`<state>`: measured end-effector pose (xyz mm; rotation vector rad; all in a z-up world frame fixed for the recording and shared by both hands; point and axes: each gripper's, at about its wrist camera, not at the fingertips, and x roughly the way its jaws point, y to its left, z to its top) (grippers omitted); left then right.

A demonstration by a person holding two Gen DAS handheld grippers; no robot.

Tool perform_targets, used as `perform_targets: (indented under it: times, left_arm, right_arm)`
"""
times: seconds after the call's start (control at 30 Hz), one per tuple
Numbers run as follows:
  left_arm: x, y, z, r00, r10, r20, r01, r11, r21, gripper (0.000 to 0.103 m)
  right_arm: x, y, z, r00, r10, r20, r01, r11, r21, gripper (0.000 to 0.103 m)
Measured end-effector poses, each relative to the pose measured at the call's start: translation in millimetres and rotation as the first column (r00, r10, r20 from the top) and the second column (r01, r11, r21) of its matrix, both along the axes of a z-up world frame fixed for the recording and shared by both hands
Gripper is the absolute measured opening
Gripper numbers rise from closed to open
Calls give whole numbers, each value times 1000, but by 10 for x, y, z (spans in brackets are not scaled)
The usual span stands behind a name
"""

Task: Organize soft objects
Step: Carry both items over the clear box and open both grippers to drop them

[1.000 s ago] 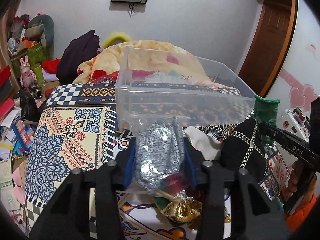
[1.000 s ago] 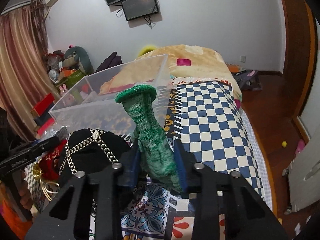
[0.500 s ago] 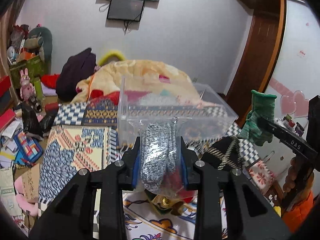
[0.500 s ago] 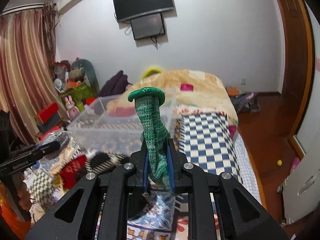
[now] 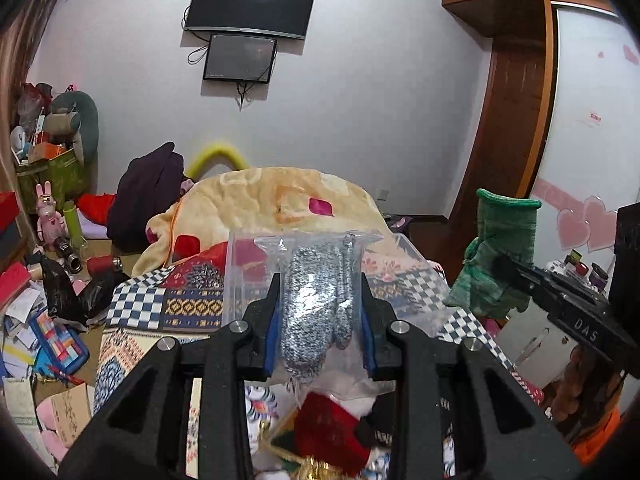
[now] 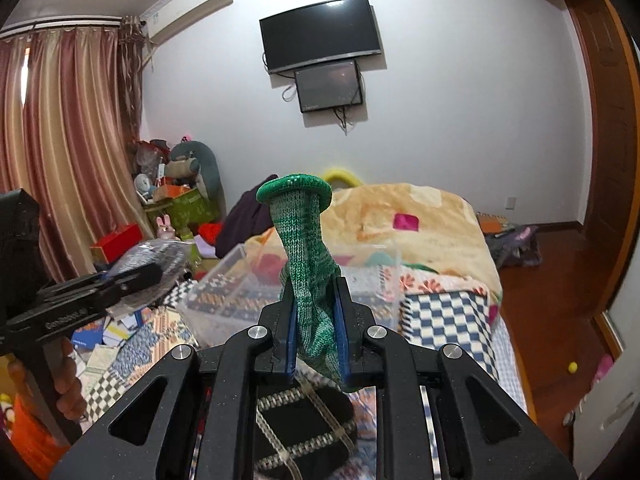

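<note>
My left gripper (image 5: pixel 319 292) is shut on a clear plastic bag of grey knit gloves (image 5: pixel 312 304) and holds it high above the bed. My right gripper (image 6: pixel 315 300) is shut on a green knit glove (image 6: pixel 306 248) that stands upright, cuff on top. The green glove also shows in the left wrist view (image 5: pixel 500 248), and the bagged gloves show in the right wrist view (image 6: pixel 156 260). A clear plastic bin (image 6: pixel 224 300) sits on the patterned bedspread, ahead of and below both grippers; it also shows in the left wrist view (image 5: pixel 240 280).
A black bag with pale chain straps (image 6: pixel 304 428) and a red item (image 5: pixel 332 428) lie on the bed below the grippers. A yellow blanket (image 5: pixel 280 200) is heaped behind the bin. Clutter (image 5: pixel 40 320) covers the floor on the left. A TV (image 5: pixel 250 8) hangs on the wall.
Both grippers have risen well above the bed with their loads; the bin now sits lower and farther away. The right jaws have closed tighter on the green glove.
</note>
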<state>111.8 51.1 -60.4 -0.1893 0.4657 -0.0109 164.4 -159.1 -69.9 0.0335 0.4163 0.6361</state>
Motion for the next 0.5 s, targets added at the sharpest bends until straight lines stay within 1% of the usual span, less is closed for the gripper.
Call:
perform_targets:
  times: [0.1, 0.2, 0.4, 0.5]
  left_arm:
    - [154, 0, -11, 1000, 10, -5, -10, 1000, 7, 32]
    - [322, -4, -52, 1000, 11, -26, -11, 1000, 13, 32]
    - [656, 0, -172, 996, 6, -86, -5, 1000, 9, 32]
    - [819, 8, -263, 992, -7, -129, 6, 1000, -12, 32]
  right_arm:
    - [84, 121, -32, 1000, 9, -4, -9, 1000, -2, 14]
    - [186, 227, -74, 1000, 15, -19, -15, 1000, -11, 14]
    - [371, 380, -171, 998, 17, -64, -19, 999, -36, 14]
    - [432, 433, -228, 995, 10, -100, -16, 999, -52, 14]
